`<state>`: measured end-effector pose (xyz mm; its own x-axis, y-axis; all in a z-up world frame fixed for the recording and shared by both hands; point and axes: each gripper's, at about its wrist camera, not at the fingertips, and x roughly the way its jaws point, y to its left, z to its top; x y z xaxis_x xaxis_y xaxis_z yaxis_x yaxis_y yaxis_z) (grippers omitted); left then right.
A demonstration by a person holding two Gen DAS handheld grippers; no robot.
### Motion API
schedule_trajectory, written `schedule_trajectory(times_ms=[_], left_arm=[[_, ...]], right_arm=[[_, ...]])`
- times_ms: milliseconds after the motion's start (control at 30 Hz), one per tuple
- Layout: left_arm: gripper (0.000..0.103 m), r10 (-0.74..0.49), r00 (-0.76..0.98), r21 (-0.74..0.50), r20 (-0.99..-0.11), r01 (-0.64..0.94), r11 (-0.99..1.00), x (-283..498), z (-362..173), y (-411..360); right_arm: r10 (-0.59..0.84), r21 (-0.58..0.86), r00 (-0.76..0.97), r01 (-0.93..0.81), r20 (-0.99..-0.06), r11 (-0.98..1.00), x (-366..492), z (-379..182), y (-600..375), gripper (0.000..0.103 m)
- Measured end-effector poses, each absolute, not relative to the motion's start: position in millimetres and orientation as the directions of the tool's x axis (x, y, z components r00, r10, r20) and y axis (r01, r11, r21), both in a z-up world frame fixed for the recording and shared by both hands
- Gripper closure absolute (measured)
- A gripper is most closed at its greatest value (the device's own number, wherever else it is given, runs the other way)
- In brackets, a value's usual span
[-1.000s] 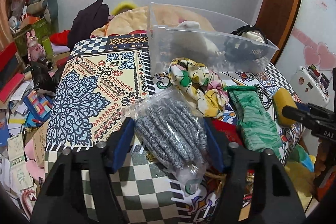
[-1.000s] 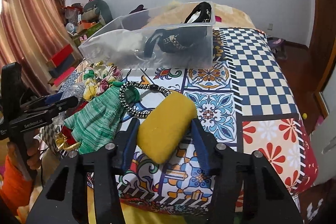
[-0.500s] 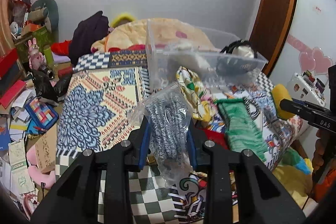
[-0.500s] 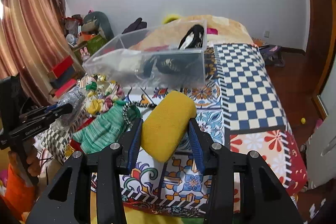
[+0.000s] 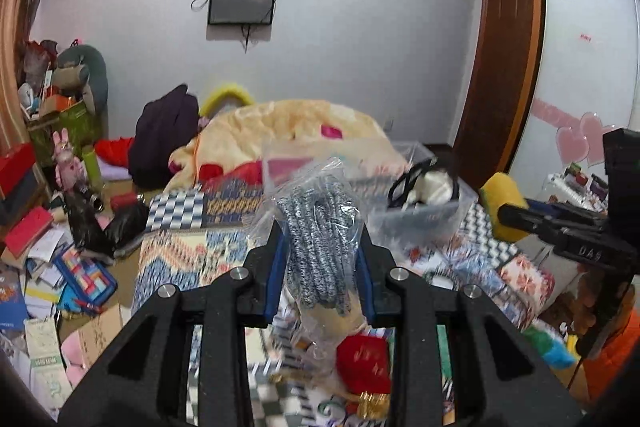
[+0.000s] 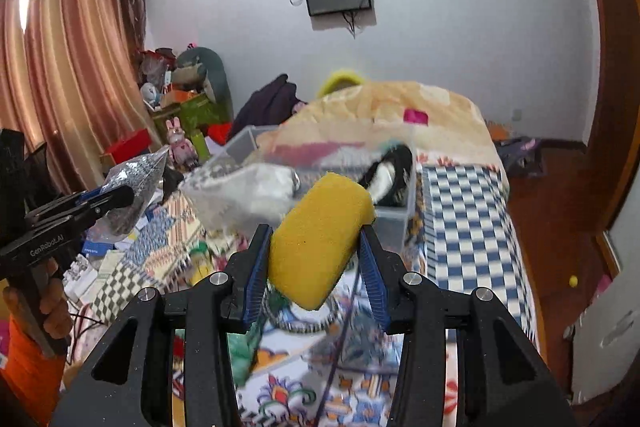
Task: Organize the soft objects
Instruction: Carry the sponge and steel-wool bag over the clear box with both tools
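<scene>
Two soft items are held off the bed at once, one in each gripper.

In the left wrist view, the left gripper (image 5: 320, 267) is seen clamped narrowly on a clear bag of speckled cord (image 5: 320, 223), which is raised above the patterned bedspread (image 5: 172, 259). Beyond the bag, at the far right of the bed, the clear plastic bin (image 5: 424, 215) is seen with a black-and-white item already lying inside. A red pouch (image 5: 364, 363) and a green cloth (image 5: 548, 343) are left on the near part of the bed, blurred. At the right edge, the right gripper (image 5: 516, 219) is visible side-on with the yellow sponge (image 5: 502, 195) between its fingers.

In the right wrist view, the right gripper (image 6: 316, 259) is closed on the yellow sponge (image 6: 320, 239), which is squeezed slightly and carried clear of the bedspread (image 6: 460, 219). The bin (image 6: 394, 223) stands just beyond the sponge, toward the far side, with a pale item and a dark one inside. At the left, the left gripper (image 6: 116, 197) is seen gripping the bag of cord (image 6: 136, 183).

The task is judged to be partly done: some items are in the bin, two are in transit, and several are yet to be collected from the near bedspread. Both held items would next need to be brought over the bin's rim and released.
</scene>
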<state>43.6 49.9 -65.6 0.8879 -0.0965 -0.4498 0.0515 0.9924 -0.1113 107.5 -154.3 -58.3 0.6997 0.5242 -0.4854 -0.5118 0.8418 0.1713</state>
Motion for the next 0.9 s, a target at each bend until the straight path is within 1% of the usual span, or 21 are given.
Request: schedule_trajectory(times_ms=[167,267,433,533,900], left_arm=[[0.072,-0.103,0.9,-0.106,-0.424,0.063,0.992,63.3,-52.5,44.7],[0.072,-0.119,0.895,-0.113,-0.43,0.077,0.991,78.9,-49.5,41.6],[0.072,-0.106,0.891,-0.092,-0.441,0.073,0.993,102.9,-49.0,34.1],[0.072,-0.128,0.878,-0.107,-0.461,0.088,0.99,116.9,-52.7,30.5],[0.072,-0.112,0.832,-0.083,-0.544,0.079,0.993,168.2,-77.7,23.2]], right_arm=[[0.537,0.157,0.71,-0.53,-0.456,0.833,119.6,-46.8,-141.4,0.063],[0.547,0.161,0.71,-0.537,-0.444,0.828,129.5,-41.8,-136.6,0.063],[0.554,0.167,0.712,-0.541,-0.432,0.825,147.6,-37.1,-127.1,0.063],[0.573,0.19,0.686,-0.553,-0.447,0.811,160.3,-39.4,-121.3,0.063],[0.543,0.152,0.652,-0.557,-0.529,0.817,193.0,-61.8,-93.1,0.063]])
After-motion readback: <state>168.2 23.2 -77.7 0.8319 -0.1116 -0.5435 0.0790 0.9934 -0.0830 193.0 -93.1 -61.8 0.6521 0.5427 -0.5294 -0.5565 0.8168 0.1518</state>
